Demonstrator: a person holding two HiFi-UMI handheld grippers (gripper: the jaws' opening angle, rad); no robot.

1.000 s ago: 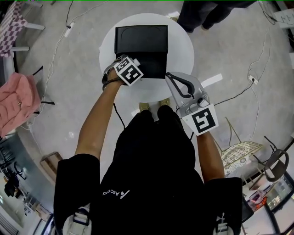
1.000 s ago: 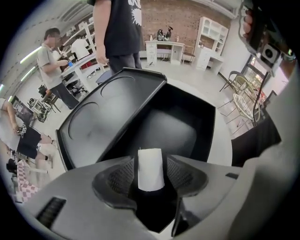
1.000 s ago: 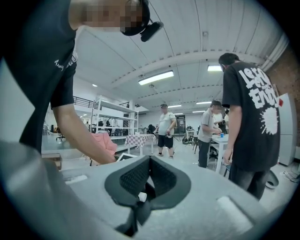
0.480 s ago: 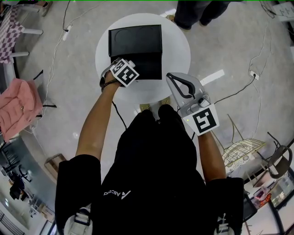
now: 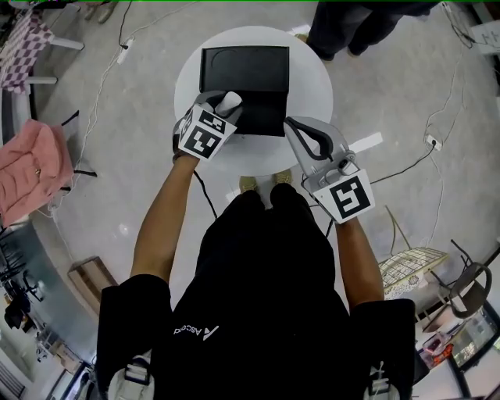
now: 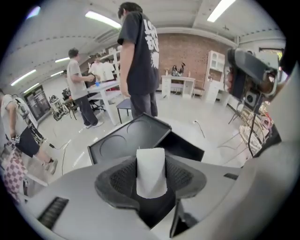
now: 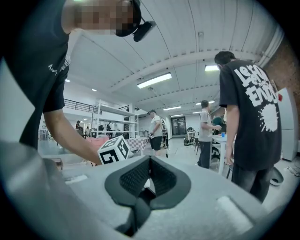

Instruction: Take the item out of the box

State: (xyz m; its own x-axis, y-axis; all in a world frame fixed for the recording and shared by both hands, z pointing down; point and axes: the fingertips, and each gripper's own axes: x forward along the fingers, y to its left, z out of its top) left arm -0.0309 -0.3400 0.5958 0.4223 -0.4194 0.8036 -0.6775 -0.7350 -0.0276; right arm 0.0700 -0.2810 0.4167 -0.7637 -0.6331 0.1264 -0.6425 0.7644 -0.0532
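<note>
A black box (image 5: 246,74) lies open on the round white table (image 5: 308,78), its lid (image 6: 124,138) folded back. My left gripper (image 5: 221,107) hovers over the box's near left corner, shut on a small white roll-shaped item (image 5: 230,101). In the left gripper view the white item (image 6: 151,173) stands upright between the pads, above the box. At the table's near right edge my right gripper (image 5: 301,137) points up and away from the box, its jaws together and empty (image 7: 149,176).
A person in a dark shirt (image 6: 138,56) stands just beyond the table (image 5: 344,23). Cables run over the floor (image 5: 406,160). A pink cloth (image 5: 31,168) hangs at the left, and a wire basket (image 5: 410,266) sits at the lower right.
My left gripper has closed on the white item and lifted it, so the item now shows between the jaws. The right gripper has barely moved.
</note>
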